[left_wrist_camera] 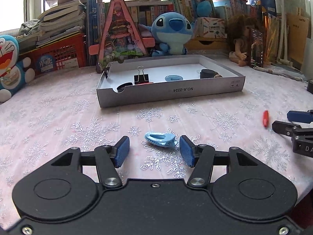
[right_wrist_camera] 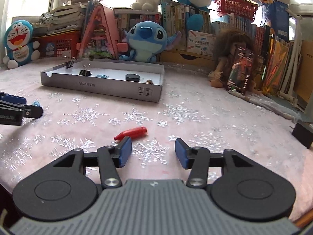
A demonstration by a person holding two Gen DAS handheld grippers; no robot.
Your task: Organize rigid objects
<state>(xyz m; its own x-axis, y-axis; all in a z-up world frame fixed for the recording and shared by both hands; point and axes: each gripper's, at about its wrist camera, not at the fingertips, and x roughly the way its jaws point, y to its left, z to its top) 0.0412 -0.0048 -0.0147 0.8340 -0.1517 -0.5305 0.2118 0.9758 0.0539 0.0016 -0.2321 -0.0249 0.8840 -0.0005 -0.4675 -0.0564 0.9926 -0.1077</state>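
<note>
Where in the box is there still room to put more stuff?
In the grey box, bare floor lies toward the back wall and between the black binder clip and the black cylinder, around the blue round piece. The near-left corner is crowded.

Ahead of the gripper, a pink snowflake-patterned cloth (left_wrist_camera: 58, 117) covers the surface. Beyond it, crowded bookshelves (left_wrist_camera: 185, 5) line the back, with stacked papers (left_wrist_camera: 62, 19) to the left. Bright daylight floods through windows (left_wrist_camera: 13, 9) up left.
</note>
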